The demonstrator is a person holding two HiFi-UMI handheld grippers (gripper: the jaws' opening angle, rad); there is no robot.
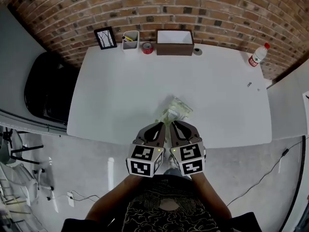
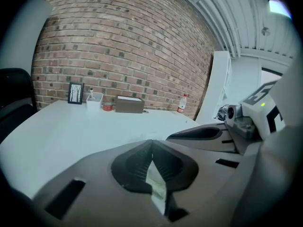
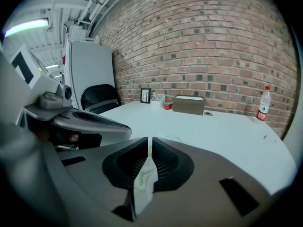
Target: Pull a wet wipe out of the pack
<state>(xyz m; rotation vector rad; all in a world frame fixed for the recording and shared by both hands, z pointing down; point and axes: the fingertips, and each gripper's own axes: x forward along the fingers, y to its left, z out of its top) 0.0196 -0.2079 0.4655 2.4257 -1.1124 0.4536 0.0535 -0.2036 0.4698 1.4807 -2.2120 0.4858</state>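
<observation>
The wet wipe pack (image 1: pixel 179 108), pale green and crinkly, lies near the front edge of the white table (image 1: pixel 120 91). Both grippers sit side by side at its near end. My left gripper (image 1: pixel 161 125) is shut, and a smooth pale strip, apparently a wet wipe (image 2: pixel 156 181), shows between its jaws in the left gripper view (image 2: pixel 152 145). That pale strip (image 1: pixel 162 117) sticks out from the pack's left corner. My right gripper (image 1: pixel 175 123) is shut on the pack's near edge, and crumpled pale material (image 3: pixel 143 181) shows between its jaws (image 3: pixel 149 143).
Along the far edge by the brick wall stand a picture frame (image 1: pixel 105 37), a white pen holder (image 1: pixel 130 40), a red tape roll (image 1: pixel 147 48) and a brown box (image 1: pixel 175 42). A bottle (image 1: pixel 258 54) stands at the far right. A black chair (image 1: pixel 46 88) is left of the table.
</observation>
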